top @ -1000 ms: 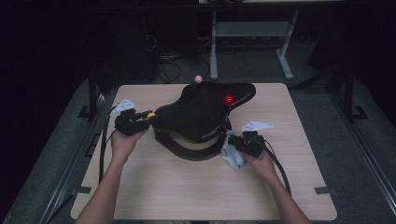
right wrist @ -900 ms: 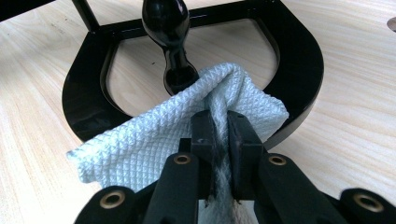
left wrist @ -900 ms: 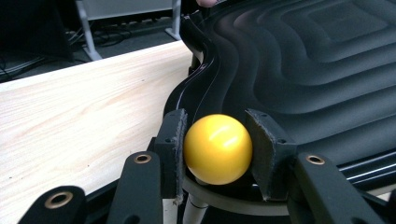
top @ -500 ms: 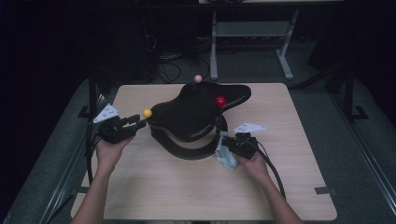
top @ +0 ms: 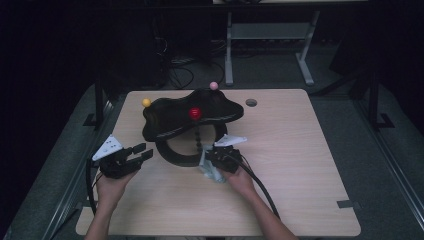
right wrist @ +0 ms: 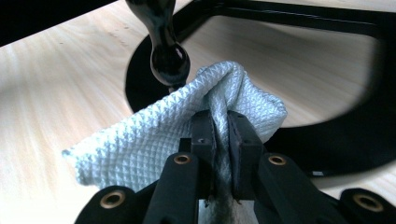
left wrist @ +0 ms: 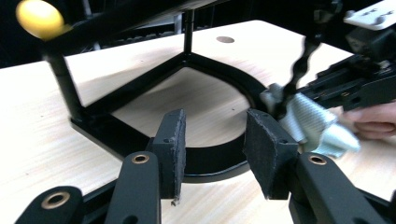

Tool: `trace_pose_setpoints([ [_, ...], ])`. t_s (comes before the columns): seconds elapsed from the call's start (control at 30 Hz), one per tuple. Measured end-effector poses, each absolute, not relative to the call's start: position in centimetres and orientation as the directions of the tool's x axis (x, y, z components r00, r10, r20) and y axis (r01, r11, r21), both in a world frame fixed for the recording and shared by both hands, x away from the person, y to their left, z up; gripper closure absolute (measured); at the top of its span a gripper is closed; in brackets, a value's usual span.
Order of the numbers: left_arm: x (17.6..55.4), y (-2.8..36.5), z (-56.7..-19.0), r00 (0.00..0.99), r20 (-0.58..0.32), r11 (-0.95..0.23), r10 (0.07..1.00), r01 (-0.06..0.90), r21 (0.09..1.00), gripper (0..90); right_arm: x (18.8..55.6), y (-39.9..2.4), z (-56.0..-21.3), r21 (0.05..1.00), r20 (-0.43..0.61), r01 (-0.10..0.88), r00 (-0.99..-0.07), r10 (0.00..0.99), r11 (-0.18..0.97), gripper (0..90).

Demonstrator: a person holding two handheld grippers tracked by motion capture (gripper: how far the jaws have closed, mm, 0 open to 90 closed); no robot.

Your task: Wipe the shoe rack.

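On the surface: a black stand (top: 187,135) is set toward the far left of the pale wooden surface (top: 300,165), with a ring-shaped base (top: 175,157) nearest the person and a wavy black top plate (top: 200,110) carried above it.
Balls: a yellow ball (top: 146,102) is seen at the left end of the top plate, a red ball (top: 194,113) near its middle, and a pink ball (top: 214,85) at its far edge.
Cloth: a white waffle-weave cloth (right wrist: 187,126) is clamped in the right gripper and is held just beside the front right of the ring base, touching or nearly touching a thin knobbly black post (right wrist: 163,42) that rises from the base.
Right gripper: the right gripper (top: 212,159) is clenched on the cloth, which is pinched tightly between the pads (right wrist: 203,140) and bunched above them; it is held low at the ring base.
Left gripper: the left gripper (top: 137,152) is released, with nothing between its pads (left wrist: 170,149); it is held to the left of the stand, well apart from it, and is pointed toward the ring base.
Left gripper view: the ring base is seen beyond the parted jaws, with the yellow ball at the upper left and the cloth and right gripper at the right.
Hole: a small round hole (top: 251,102) is seen in the surface beyond the stand's right end.
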State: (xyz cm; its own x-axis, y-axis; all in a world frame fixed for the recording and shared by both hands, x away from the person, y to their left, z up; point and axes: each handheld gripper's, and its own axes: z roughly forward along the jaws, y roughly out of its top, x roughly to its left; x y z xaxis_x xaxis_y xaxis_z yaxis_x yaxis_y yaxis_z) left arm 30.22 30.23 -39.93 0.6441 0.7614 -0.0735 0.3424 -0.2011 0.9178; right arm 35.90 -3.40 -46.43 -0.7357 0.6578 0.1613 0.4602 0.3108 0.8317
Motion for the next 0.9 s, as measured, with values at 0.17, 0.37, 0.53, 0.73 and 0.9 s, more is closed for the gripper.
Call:
trace_pose_setpoints([
  [0.17, 29.5, 29.9, -40.5, 0.651, -0.082, -0.192, 0.754, 0.338, 0.921, 57.6, 35.6, -1.0, -46.6, 0.830, 0.169, 0.453, -0.759, 0.629, 0.324, 82.0],
  [0.37, 29.3, 28.8, -40.8, 0.667, -0.076, -0.204, 0.741, 0.332, 0.921, 57.2, 36.2, -1.4, -46.5, 0.825, 0.123, 0.441, -0.750, 0.650, 0.353, 82.0],
  [0.53, 29.3, 26.9, -41.2, 0.690, -0.071, -0.214, 0.721, 0.318, 0.924, 56.4, 37.3, -3.0, -46.6, 0.817, 0.129, 0.480, -0.691, 0.711, 0.318, 82.1],
  [0.73, 29.6, 25.2, -41.5, 0.702, -0.065, -0.218, 0.709, 0.306, 0.927, 56.2, 36.3, -1.4, -46.5, 0.817, 0.126, 0.444, -0.759, 0.639, 0.367, 82.0],
  [0.9, 29.7, 24.3, -41.7, 0.709, -0.060, -0.218, 0.703, 0.294, 0.931, 55.7, 37.9, -3.4, -46.6, 0.811, 0.153, 0.498, -0.687, 0.711, 0.307, 82.0],
])
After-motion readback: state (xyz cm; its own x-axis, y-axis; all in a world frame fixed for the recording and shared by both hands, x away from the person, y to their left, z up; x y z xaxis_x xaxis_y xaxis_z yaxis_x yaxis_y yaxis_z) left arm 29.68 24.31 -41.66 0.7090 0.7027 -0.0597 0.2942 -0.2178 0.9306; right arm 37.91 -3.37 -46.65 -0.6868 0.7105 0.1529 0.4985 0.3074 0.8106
